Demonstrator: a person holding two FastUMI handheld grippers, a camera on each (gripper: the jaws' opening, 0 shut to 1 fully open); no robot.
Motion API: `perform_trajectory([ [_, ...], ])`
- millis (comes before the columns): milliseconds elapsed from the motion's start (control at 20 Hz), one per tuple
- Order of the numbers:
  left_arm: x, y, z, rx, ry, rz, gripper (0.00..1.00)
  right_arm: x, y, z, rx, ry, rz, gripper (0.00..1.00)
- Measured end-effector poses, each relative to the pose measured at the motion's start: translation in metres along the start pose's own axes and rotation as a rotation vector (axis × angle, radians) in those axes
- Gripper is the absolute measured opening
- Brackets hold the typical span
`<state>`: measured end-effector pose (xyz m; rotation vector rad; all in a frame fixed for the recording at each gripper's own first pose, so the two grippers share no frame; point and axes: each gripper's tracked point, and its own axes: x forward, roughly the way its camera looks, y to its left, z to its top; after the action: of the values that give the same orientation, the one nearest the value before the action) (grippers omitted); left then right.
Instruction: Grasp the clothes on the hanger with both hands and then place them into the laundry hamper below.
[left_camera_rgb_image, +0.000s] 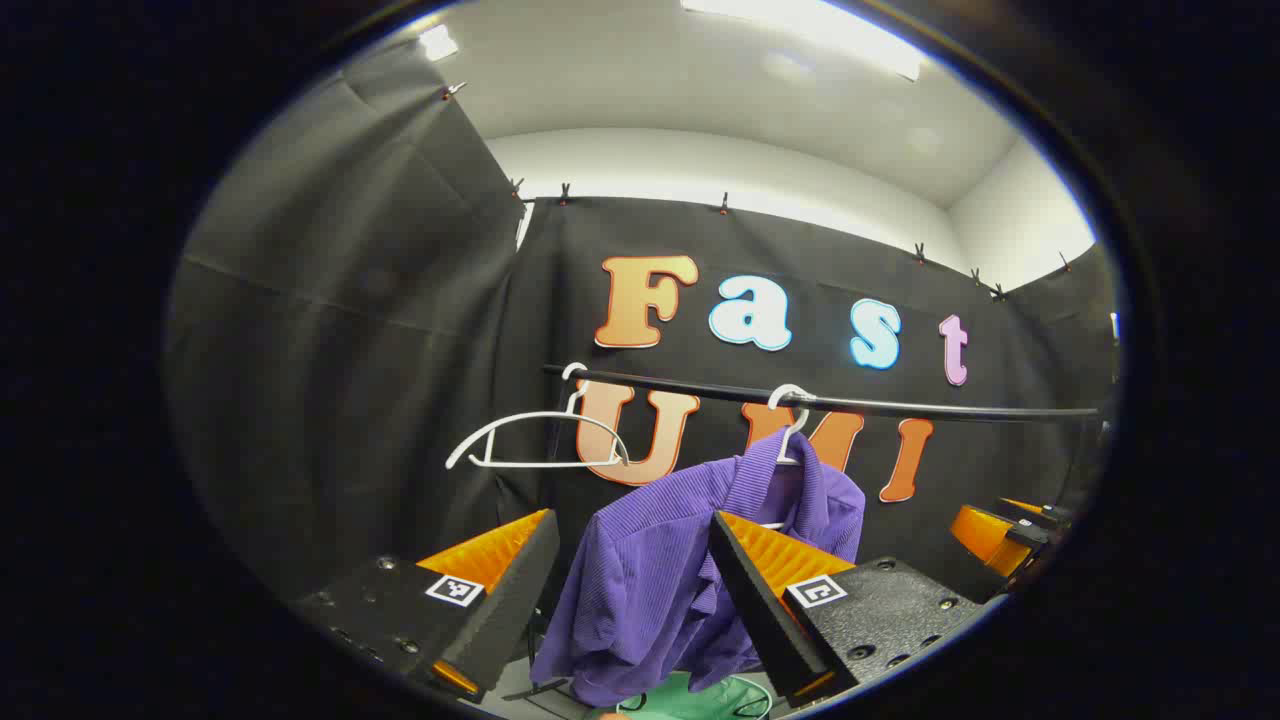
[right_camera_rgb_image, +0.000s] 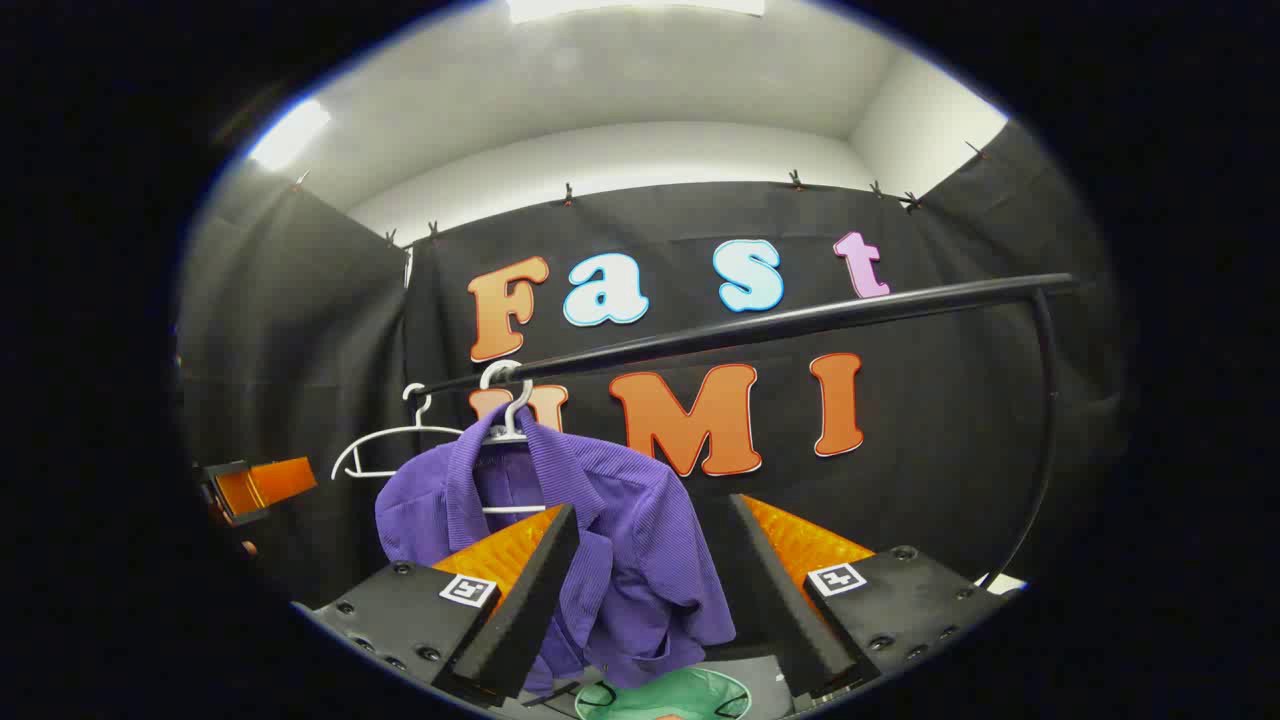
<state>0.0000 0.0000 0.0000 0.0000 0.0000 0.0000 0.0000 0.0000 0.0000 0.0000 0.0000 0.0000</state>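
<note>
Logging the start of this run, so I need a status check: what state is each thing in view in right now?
Purple shirt: hanging on its white hanger, not gripped.
Spare white hanger: bare, hooked on the black rail.
Green laundry hamper: below the shirt; contents cannot be told.
Left hand-held gripper: open, short of the shirt.
Right hand-held gripper: open, short of the shirt.

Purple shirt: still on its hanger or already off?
On the hanger. The purple shirt drapes from the white hanger hooked on the black rail, above the green hamper.
</note>
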Motion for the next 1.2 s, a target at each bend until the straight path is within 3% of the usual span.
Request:
perform_trajectory([
  [250, -0.014, -0.016, -0.042, 0.013, 0.073, -0.023, 0.95, -0.008, 0.003, -0.031, 0.072, 0.053, 0.014, 0.98],
  [400, -0.020, -0.018, -0.047, 0.035, 0.087, -0.028, 0.92, -0.020, -0.009, -0.046, 0.108, 0.094, -0.015, 0.98],
  [600, -0.026, -0.029, -0.058, 0.027, 0.126, -0.062, 0.92, -0.034, -0.021, -0.047, 0.080, 0.109, -0.054, 0.98],
  [750, -0.032, -0.034, -0.060, 0.038, 0.131, -0.078, 0.99, -0.043, -0.021, -0.042, 0.098, 0.102, -0.068, 0.98],
  [850, -0.034, -0.035, -0.062, 0.052, 0.137, -0.084, 0.95, -0.046, -0.018, -0.041, 0.109, 0.096, -0.068, 0.98],
  [1200, -0.029, -0.032, -0.063, 0.014, 0.132, -0.082, 0.99, -0.031, 0.010, -0.051, 0.087, 0.119, -0.003, 0.98],
])
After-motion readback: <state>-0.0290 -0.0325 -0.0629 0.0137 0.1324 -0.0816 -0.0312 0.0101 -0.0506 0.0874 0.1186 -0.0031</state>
